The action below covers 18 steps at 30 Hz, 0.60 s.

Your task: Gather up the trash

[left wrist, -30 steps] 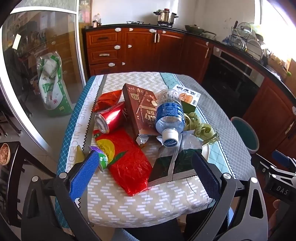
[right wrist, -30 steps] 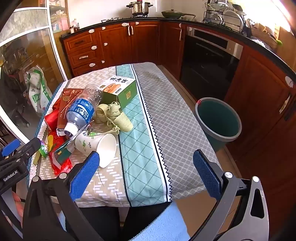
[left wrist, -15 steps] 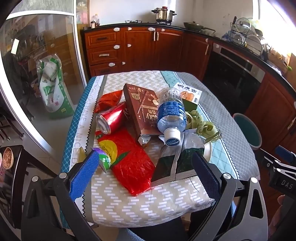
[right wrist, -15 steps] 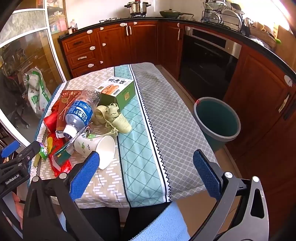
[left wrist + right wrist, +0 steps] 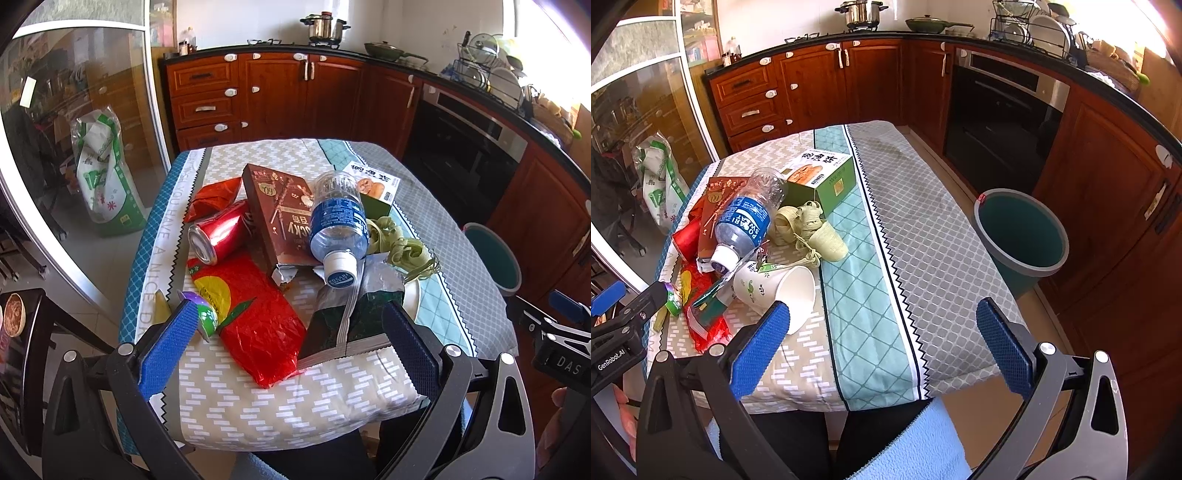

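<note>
Trash lies piled on the table's left half: a red can [image 5: 218,236], a brown box [image 5: 282,214], a clear bottle with a blue label [image 5: 338,225], a red foil wrapper [image 5: 255,317], a dark green pouch [image 5: 351,325], a green box [image 5: 822,175], pale ribbon [image 5: 809,229] and a paper cup [image 5: 775,290]. My left gripper [image 5: 291,349] is open and empty above the table's near edge, in front of the wrapper and pouch. My right gripper [image 5: 882,349] is open and empty above the near right edge. A teal bin [image 5: 1021,236] stands on the floor to the right.
Wooden kitchen cabinets [image 5: 273,92] and an oven [image 5: 1004,122] line the back and right. A glass sliding door [image 5: 74,147] with a green and white bag [image 5: 105,173] behind it is on the left. The table's right half [image 5: 923,221] carries only the cloth.
Both grippers have drifted slightly back and up from the table, so the view widens a little. Nothing on the table has moved. Both stay open.
</note>
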Each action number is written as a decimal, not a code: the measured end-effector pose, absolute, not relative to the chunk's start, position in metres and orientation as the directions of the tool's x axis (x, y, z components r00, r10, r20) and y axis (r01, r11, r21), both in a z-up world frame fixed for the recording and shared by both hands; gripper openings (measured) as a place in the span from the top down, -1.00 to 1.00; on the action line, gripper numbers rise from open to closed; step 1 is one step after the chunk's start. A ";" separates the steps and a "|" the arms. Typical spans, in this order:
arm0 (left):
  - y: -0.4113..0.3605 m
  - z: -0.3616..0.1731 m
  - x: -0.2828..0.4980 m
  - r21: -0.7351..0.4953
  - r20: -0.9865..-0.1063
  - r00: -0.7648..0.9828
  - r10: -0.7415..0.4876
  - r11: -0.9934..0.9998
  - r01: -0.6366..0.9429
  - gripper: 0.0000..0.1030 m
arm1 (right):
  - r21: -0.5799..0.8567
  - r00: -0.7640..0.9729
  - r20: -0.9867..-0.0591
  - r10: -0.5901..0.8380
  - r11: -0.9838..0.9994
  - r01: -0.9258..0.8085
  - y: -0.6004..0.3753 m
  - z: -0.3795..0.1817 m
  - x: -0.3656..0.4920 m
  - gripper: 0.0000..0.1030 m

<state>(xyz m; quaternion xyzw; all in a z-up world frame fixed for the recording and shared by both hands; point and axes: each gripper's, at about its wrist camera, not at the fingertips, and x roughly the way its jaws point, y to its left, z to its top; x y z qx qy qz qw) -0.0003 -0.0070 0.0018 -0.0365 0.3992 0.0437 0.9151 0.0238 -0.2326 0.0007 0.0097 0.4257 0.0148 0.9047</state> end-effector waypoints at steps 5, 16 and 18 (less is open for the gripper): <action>-0.006 0.002 0.000 -0.033 -0.734 0.678 0.050 0.993 -0.110 -0.93 | 0.028 0.632 -0.774 0.033 0.999 -0.018 -0.233 -0.001 0.024 -0.88; -0.006 0.001 0.000 -0.036 -0.737 0.675 0.046 0.994 -0.107 -0.93 | 0.027 0.629 -0.776 0.033 0.999 -0.019 -0.232 -0.002 0.024 -0.88; -0.007 0.000 -0.001 -0.037 -0.737 0.674 0.044 0.994 -0.105 -0.93 | 0.026 0.629 -0.777 0.032 0.999 -0.018 -0.232 -0.003 0.024 -0.88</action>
